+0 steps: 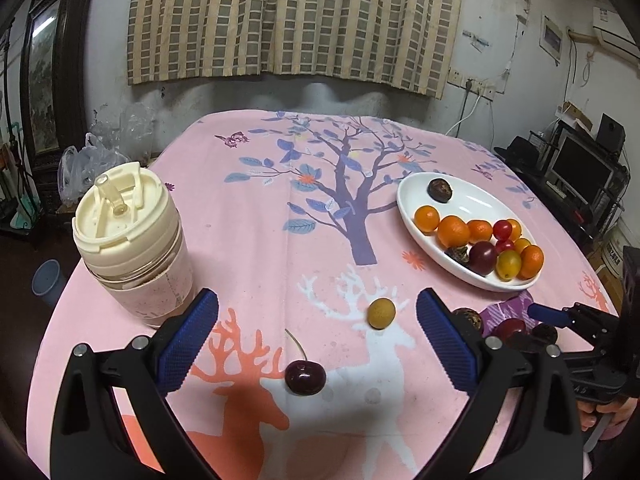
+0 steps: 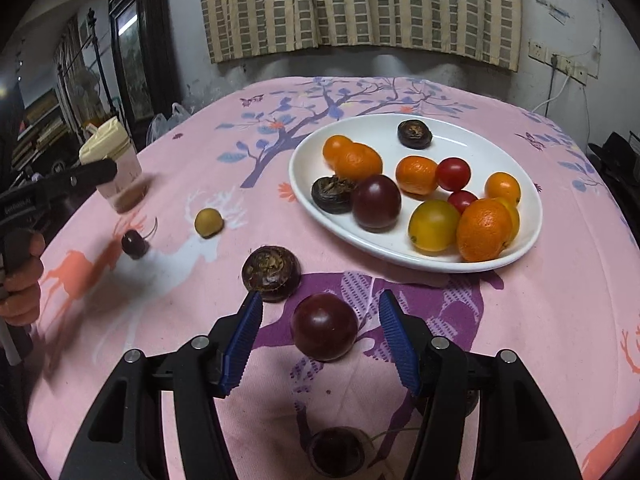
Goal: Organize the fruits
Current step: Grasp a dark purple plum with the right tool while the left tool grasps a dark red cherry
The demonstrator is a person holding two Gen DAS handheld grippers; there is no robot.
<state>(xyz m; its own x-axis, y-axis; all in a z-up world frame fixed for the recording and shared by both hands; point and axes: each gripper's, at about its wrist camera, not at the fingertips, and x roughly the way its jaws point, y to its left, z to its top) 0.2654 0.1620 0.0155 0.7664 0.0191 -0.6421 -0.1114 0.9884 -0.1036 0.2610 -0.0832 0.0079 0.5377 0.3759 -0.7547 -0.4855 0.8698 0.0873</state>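
A white oval plate (image 2: 312,148) (image 1: 408,196) holds several oranges, tomatoes, dark plums and brown water chestnuts. My right gripper (image 2: 320,312) is open, its blue pads either side of a dark red plum (image 2: 324,327) on the cloth, not touching it. A brown water chestnut (image 2: 271,273) lies just left of the left pad. My left gripper (image 1: 316,312) is open above a dark cherry (image 1: 305,377) with a stem. A yellow-brown round fruit (image 1: 381,313) (image 2: 208,222) lies beyond it. Another dark fruit (image 2: 336,452) lies under the right gripper.
A cream-lidded cup (image 1: 132,244) (image 2: 114,164) stands at the table's left edge. The pink deer-print cloth (image 1: 280,208) covers the table. Plastic bags (image 1: 100,148) sit behind the cup. A monitor and shelves (image 1: 580,168) stand to the right.
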